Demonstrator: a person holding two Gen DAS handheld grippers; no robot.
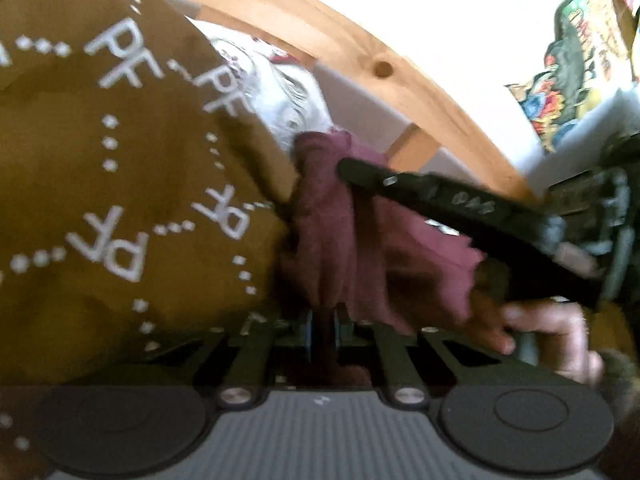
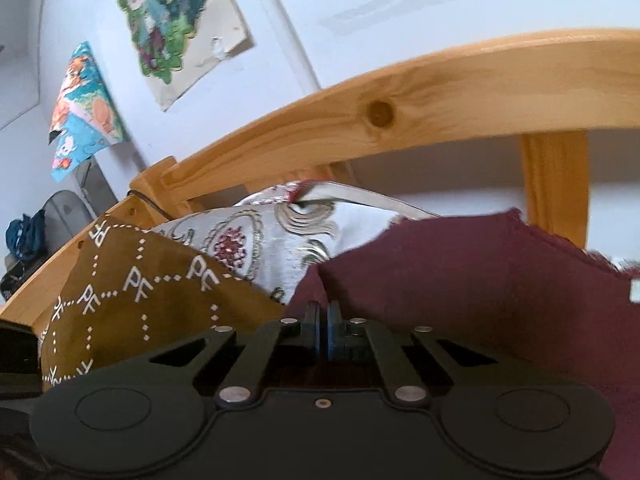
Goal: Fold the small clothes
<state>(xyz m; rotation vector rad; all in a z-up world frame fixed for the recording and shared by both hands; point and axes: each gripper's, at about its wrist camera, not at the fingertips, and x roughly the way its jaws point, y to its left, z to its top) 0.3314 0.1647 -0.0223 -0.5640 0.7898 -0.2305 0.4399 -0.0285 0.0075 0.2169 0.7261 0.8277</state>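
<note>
Both tongs are clenched on the same small maroon cloth (image 2: 472, 280), which is lifted just in front of the pine bed rail (image 2: 420, 92) and below its top bar. The left gripper (image 1: 322, 328) has a bunched fold of the cloth pinched between its nearly closed jaws; the right gripper (image 2: 323, 330) has its jaws pressed fully together on an edge of it, with the fabric rising from them and spreading toward the rail's upright post. In the left camera the right tool reaches across from the side, a hand (image 1: 532, 332) wrapped round its handle, its tip touching the cloth's upper bunch. The risk I see is that the left pinch is on a crumpled wad and not a clean corner, so pulling the two apart would likely give a twisted, uneven fold. The frayed edge near the post could also slip out of a thin grip. Just beside the cloth, on the side away from the post, lie a mustard cloth with white lettering (image 2: 152, 292) and a patterned grey cushion (image 2: 256, 248) against the rail; a sweep that way might drag or catch either.
</note>
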